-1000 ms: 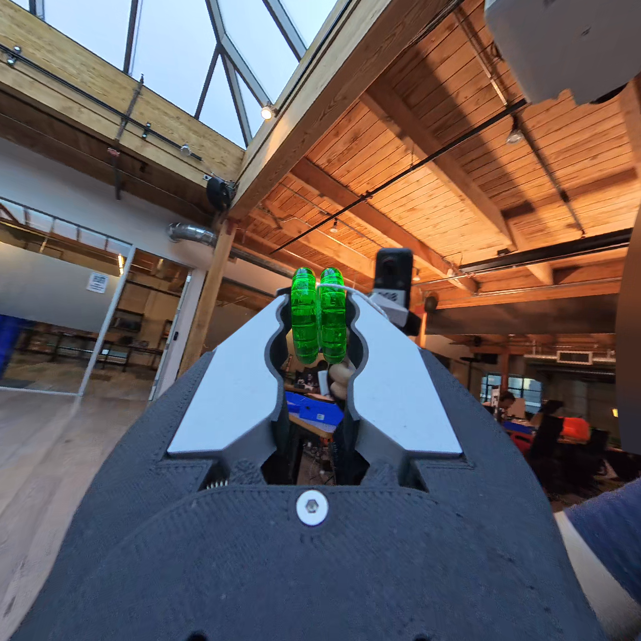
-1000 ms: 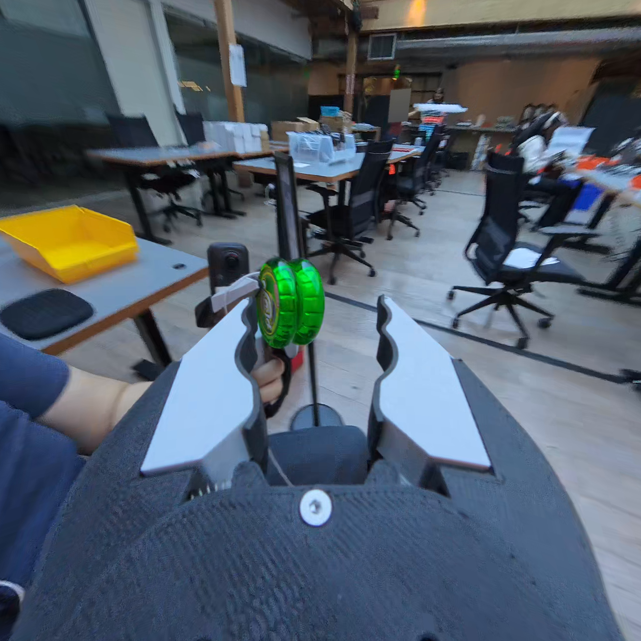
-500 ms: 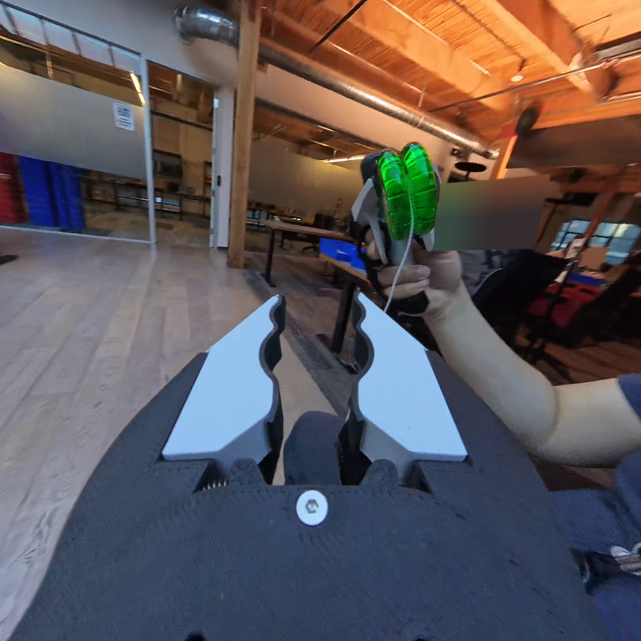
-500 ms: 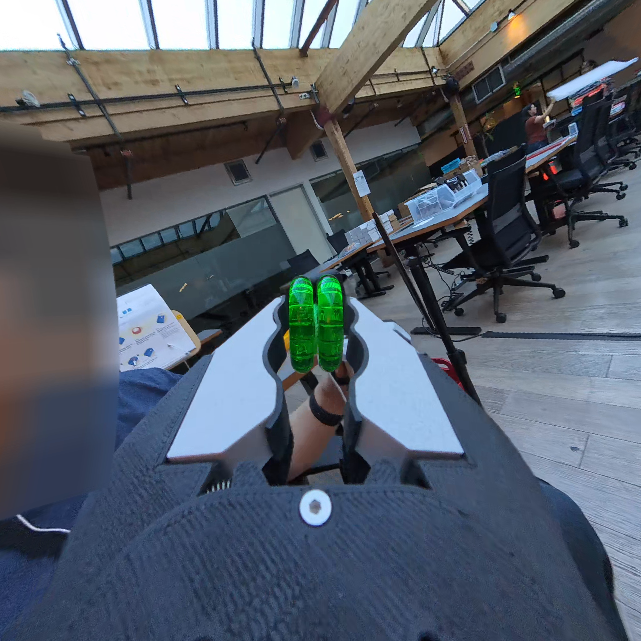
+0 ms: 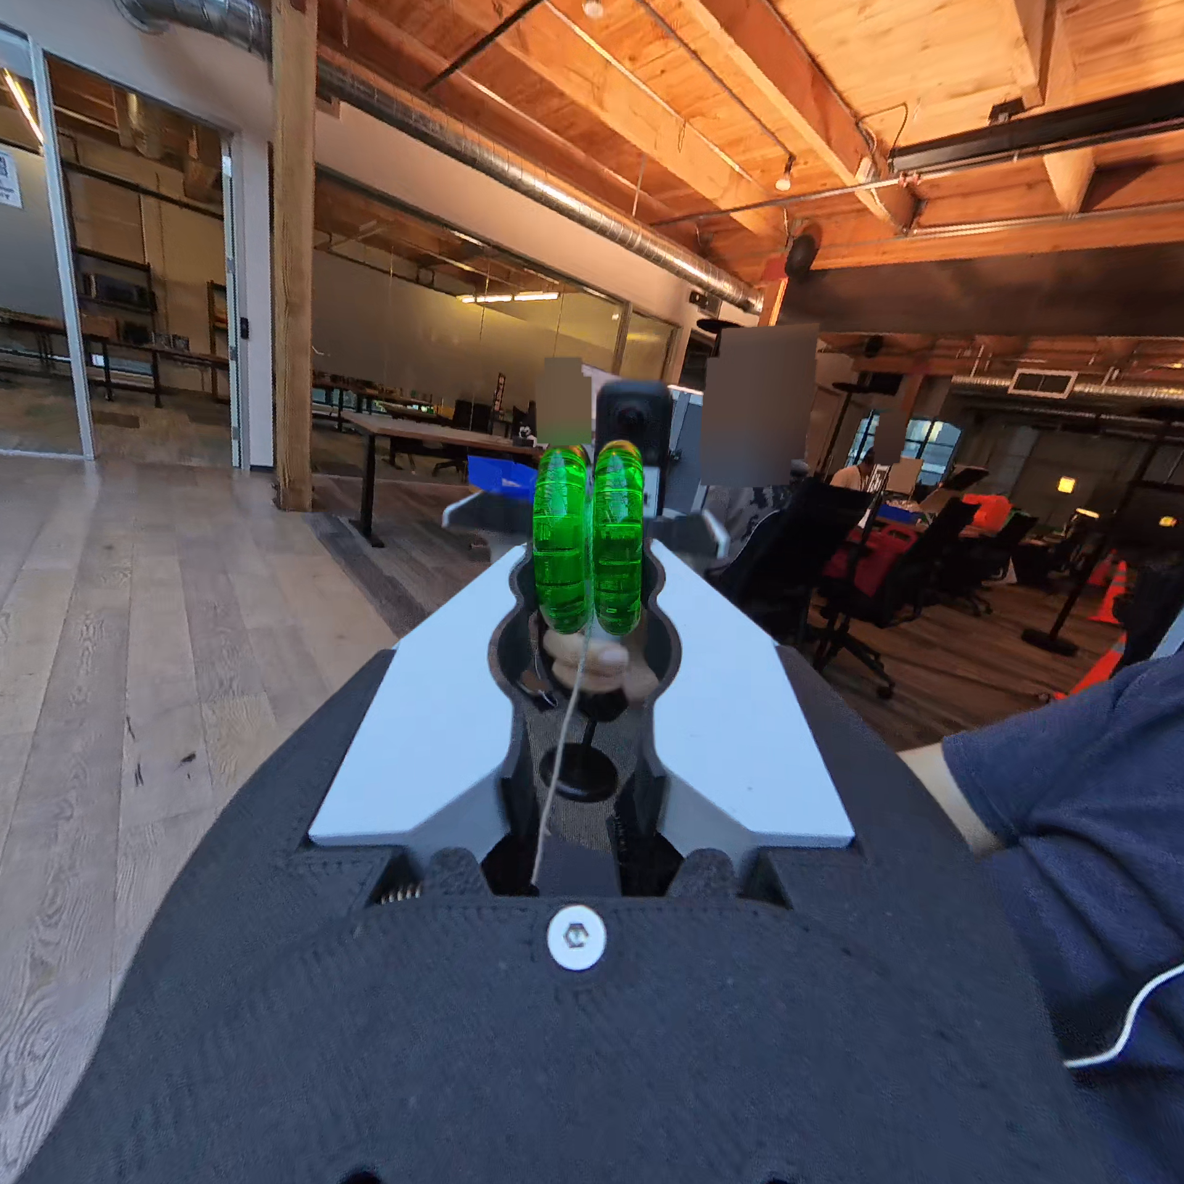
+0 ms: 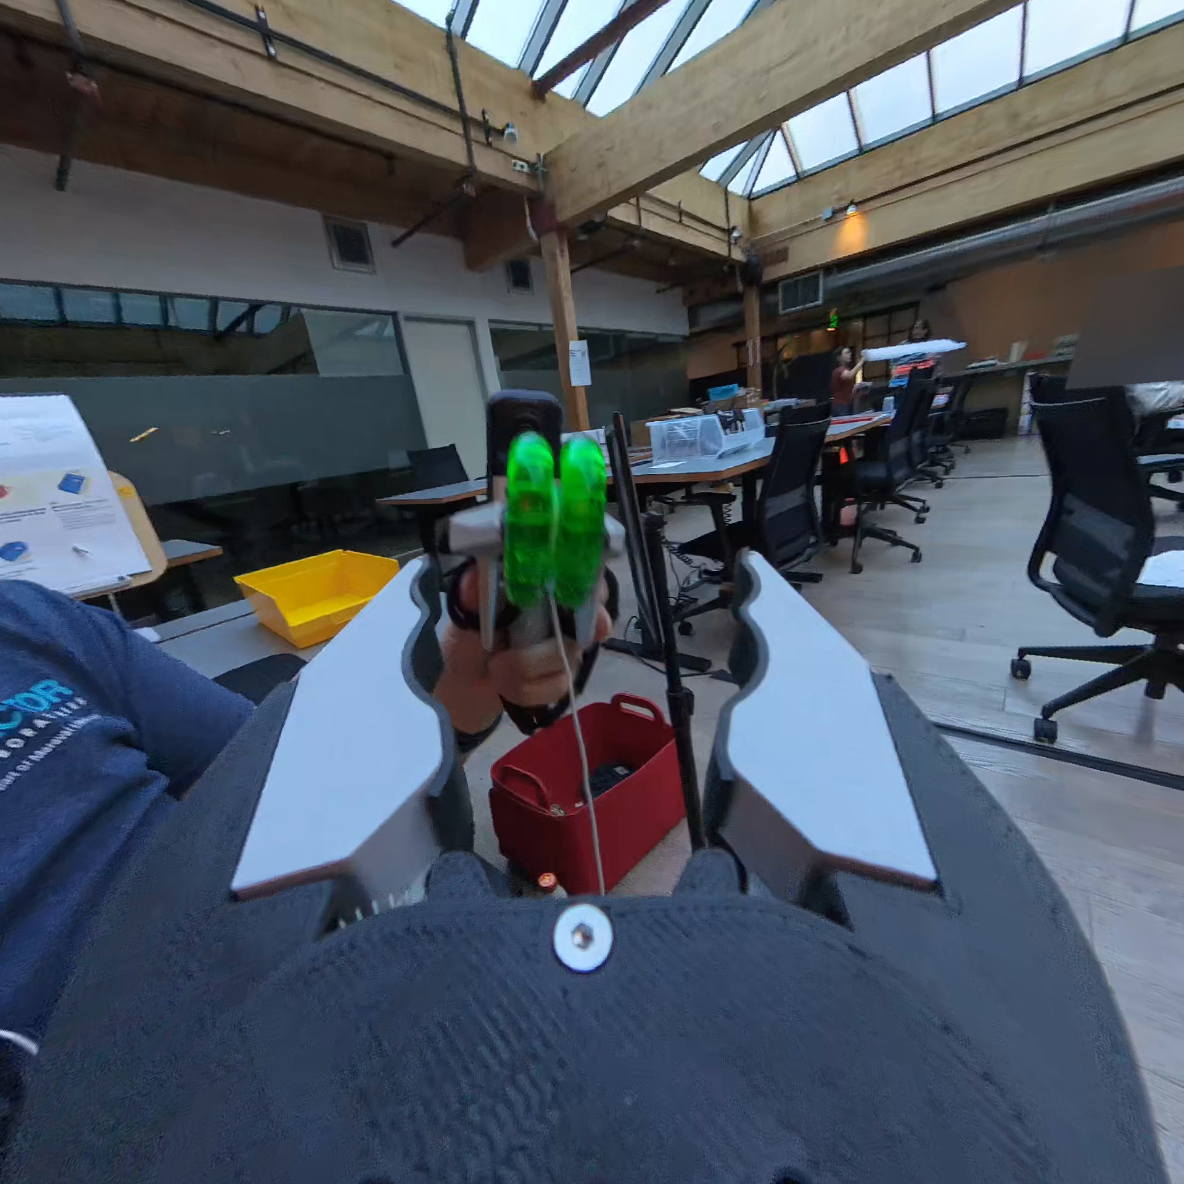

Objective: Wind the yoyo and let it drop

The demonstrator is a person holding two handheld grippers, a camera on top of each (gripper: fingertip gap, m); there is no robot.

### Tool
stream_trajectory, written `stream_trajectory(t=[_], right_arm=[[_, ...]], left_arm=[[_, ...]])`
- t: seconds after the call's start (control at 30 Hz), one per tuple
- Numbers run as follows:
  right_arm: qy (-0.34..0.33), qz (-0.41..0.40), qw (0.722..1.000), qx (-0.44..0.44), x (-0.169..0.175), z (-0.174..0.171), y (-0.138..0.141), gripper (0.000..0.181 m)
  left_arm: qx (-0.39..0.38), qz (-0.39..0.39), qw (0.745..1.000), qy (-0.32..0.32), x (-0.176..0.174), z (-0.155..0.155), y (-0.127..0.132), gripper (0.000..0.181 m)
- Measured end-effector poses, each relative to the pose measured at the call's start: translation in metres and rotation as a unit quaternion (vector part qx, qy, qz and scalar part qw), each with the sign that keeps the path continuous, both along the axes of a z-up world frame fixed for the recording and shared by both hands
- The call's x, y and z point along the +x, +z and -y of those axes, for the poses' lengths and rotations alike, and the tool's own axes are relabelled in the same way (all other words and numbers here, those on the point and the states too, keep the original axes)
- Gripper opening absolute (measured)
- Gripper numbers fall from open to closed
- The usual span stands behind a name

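The left tool (image 5: pixel 588 564) is gripping the yoyo (image 5: pixel 588 537) at its fingertips, the scalloped inner edges of the pale grey fingers (image 5: pixel 435 724) pressing on the two translucent green, ribbed discs standing edge-on. A thin white string (image 5: pixel 556 762) is hanging from the groove between the discs down toward the tool's coarse, black printed body. The right tool (image 6: pixel 580 576) is standing wide apart, clasping nothing. Only the right wrist view is showing the left tool from the front (image 6: pixel 535 544), with the yoyo (image 6: pixel 555 520) blurred between its tips, a hand (image 6: pixel 519 666) wrapped round the handle, a red tub (image 6: pixel 586 791) on the floor and a yellow bin (image 6: pixel 317 592) on the desk (image 6: pixel 211 641). Only the left wrist view is showing the plank ceiling (image 5: pixel 737 90).
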State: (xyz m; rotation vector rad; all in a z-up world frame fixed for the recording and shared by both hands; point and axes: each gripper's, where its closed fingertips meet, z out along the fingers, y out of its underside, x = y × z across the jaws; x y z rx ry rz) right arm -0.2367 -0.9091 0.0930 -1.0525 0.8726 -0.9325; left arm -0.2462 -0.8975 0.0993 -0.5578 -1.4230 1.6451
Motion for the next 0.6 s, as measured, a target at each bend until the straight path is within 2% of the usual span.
stream_trajectory(t=[0.07, 0.13, 0.17, 0.2, 0.23, 0.27, 0.33, 0.43, 0.5, 0.6], right_arm=[[-0.011, -0.013, 1.0, 0.006, 0.011, 0.002, -0.032, 0.095], [0.016, -0.055, 0.998, 0.04, 0.035, -0.01, -0.075, 0.098], [0.014, -0.09, 0.995, 0.048, 0.048, -0.014, -0.1, 0.087], [0.003, -0.131, 0.99, 0.044, 0.059, -0.014, -0.127, 0.053], [0.003, -0.169, 0.985, 0.038, 0.062, -0.016, -0.15, 0.007], [0.006, -0.182, 0.982, 0.042, 0.062, -0.014, -0.163, 0.0], [-0.036, -0.183, 0.98, 0.072, 0.055, 0.01, -0.174, 0.0], [-0.054, -0.178, 0.972, 0.14, 0.026, 0.049, -0.162, 0.0], [-0.059, -0.167, 0.97, 0.165, 0.006, 0.072, -0.132, 0.0], [-0.086, -0.195, 0.968, 0.131, -0.012, 0.093, -0.08, 0.0]], left_arm=[[-0.007, -0.02, 1.0, 0.002, 0.004, -0.003, 0.014, 0.029], [-0.015, -0.028, 0.999, 0.003, 0.004, -0.005, 0.024, 0.03], [-0.02, -0.028, 0.999, 0.01, 0.005, -0.004, 0.027, 0.03], [-0.026, -0.024, 0.999, 0.02, 0.005, -0.003, 0.029, 0.03], [-0.031, -0.018, 0.999, 0.034, 0.008, -0.002, 0.031, 0.03], [-0.036, -0.009, 0.998, 0.051, 0.013, -0.002, 0.032, 0.03], [-0.043, 0.01, 0.996, 0.082, 0.028, -0.006, 0.032, 0.03], [-0.022, 0.064, 0.992, 0.107, 0.05, -0.009, 0.013, 0.03], [0.003, 0.117, 0.987, 0.113, 0.057, -0.008, -0.013, 0.029], [0.023, 0.169, 0.979, 0.108, 0.05, -0.004, -0.051, 0.03]])
